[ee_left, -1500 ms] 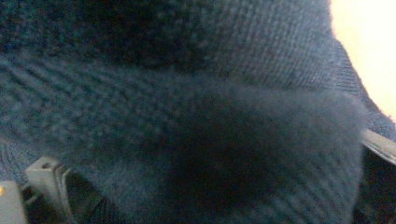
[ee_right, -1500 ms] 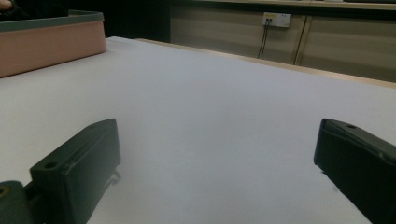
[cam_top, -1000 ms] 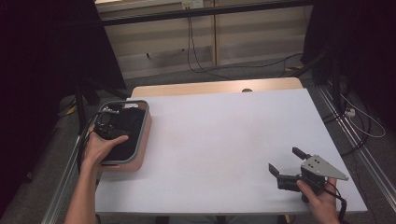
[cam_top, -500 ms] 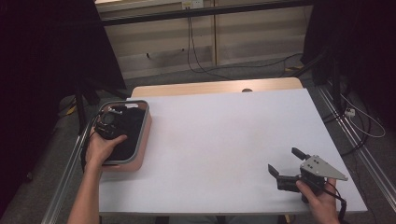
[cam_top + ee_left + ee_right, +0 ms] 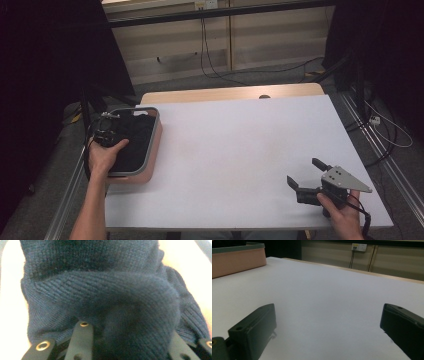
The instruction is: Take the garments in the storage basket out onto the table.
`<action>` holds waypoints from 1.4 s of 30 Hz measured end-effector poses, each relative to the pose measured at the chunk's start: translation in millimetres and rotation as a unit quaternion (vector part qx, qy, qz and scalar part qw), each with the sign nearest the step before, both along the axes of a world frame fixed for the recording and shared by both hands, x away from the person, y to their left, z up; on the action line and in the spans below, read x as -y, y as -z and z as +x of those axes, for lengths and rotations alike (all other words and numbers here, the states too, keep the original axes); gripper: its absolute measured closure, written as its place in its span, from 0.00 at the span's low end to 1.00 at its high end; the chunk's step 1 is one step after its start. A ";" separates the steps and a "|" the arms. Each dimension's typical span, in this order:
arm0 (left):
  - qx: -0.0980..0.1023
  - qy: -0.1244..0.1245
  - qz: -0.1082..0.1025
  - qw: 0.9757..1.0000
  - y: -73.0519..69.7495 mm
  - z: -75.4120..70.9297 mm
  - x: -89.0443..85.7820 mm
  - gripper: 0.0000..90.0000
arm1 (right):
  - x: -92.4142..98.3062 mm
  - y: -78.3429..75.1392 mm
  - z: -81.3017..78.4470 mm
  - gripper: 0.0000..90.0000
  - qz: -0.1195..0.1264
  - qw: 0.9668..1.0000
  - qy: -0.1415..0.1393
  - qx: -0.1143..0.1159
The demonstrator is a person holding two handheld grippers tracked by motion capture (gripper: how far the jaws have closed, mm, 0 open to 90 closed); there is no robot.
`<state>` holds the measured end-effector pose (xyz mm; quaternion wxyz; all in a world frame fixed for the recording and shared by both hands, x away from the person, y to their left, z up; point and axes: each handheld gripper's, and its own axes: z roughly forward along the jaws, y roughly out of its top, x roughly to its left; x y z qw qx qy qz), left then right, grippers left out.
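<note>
A pink bin with a grey rim (image 5: 151, 145) stands at the table's left edge and holds a dark navy knitted garment (image 5: 136, 141). My left gripper (image 5: 106, 131) is down in the bin at its far left side, held by a hand. In the left gripper view the knit (image 5: 100, 285) bulges between the two jaws, which stand wide apart, so that gripper (image 5: 131, 330) is open and pressed into the cloth. My right gripper (image 5: 303, 170) rests open at the table's near right, with bare white table between its fingers (image 5: 328, 308).
The white table top (image 5: 240, 140) stretches between the two grippers. In the right gripper view the bin (image 5: 237, 258) stands far off at the upper left. Cables and metal frame rails run along the floor behind and beside the table.
The left hand has pushed its gripper a little deeper and leftward into the bin, onto the garment. The right gripper has stayed put.
</note>
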<state>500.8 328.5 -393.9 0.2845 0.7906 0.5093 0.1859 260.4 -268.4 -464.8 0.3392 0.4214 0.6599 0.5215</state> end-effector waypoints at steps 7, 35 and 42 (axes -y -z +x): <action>0.044 -0.013 -0.050 0.998 -14.4 -10.2 -11.1 0.79 | 0.2 -0.1 -0.4 0.00 -0.001 1.000 0.000 0.000; 0.189 -0.041 -0.166 0.967 -58.1 -66.1 -45.6 0.81 | 0.4 -0.7 -1.6 0.00 0.001 1.000 -0.001 0.001; 0.207 -0.039 -0.174 0.962 -64.0 -71.8 -46.2 0.81 | -0.1 -0.6 -1.6 0.00 0.000 1.000 -0.003 0.001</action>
